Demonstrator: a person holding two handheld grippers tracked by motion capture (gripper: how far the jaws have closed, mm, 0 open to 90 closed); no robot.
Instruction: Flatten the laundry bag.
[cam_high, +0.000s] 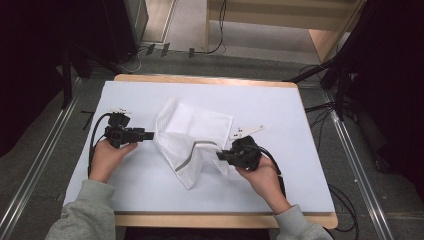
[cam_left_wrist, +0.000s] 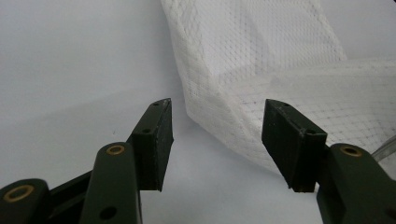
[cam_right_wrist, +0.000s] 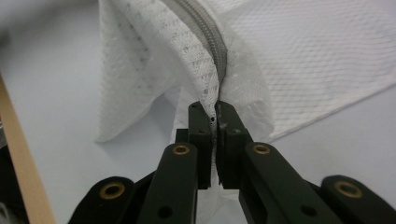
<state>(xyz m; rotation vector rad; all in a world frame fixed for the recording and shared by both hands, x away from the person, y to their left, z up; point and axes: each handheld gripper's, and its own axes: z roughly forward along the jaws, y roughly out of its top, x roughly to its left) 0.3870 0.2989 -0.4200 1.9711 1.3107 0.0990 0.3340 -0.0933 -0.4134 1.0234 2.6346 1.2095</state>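
This looks like a lab or recording studio rather than a home. A wooden counter topped with a white sheet (cam_high: 280, 107) stands on grey carpet between metal floor rails (cam_high: 350, 150), with black stands (cam_high: 345, 75), loose black cables (cam_high: 320, 107) and dark curtains around it.

A white mesh bag (cam_high: 192, 137) with a grey zipper (cam_right_wrist: 210, 35) lies crumpled mid-table, one edge lifted.

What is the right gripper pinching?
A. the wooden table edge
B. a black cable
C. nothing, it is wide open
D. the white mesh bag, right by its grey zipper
D: the right gripper has its jaws shut on the white mesh bag beside the grey zipper.
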